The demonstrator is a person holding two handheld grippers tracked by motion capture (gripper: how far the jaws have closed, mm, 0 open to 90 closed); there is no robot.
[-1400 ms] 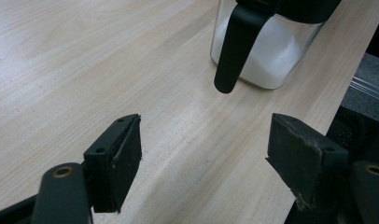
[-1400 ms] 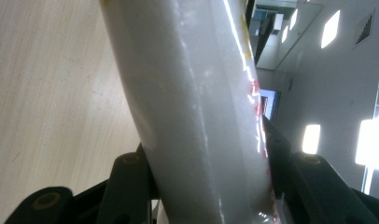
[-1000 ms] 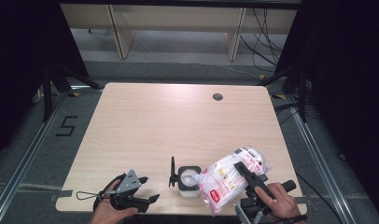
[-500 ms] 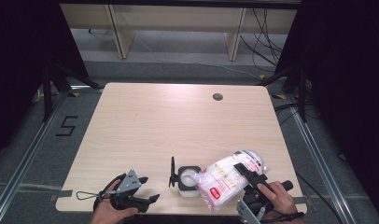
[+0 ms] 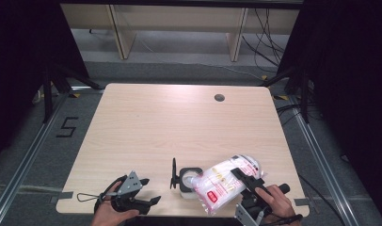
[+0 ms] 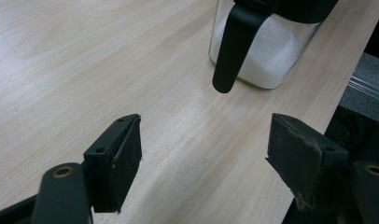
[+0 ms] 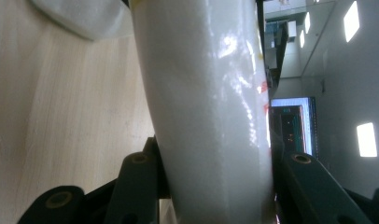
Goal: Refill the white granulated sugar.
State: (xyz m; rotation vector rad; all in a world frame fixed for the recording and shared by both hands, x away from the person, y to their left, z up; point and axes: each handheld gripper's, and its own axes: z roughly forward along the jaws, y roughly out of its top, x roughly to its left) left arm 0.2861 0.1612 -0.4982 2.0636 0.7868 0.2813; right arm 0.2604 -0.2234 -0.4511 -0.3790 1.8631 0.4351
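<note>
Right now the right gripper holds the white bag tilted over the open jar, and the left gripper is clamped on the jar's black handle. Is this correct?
Not quite. The left gripper is open and holds nothing: in the left gripper view its jaws stand apart, short of the black handle of the jar. The right gripper does hold the white bag tilted over the jar.

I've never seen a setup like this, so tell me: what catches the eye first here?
The white plastic bag near the table's front edge, tilted over the open glass jar of white grains, with the right gripper clamped around it. Left of it, the left gripper rests with its jaws wide apart, holding nothing. The rest of the wooden table is bare.
</note>
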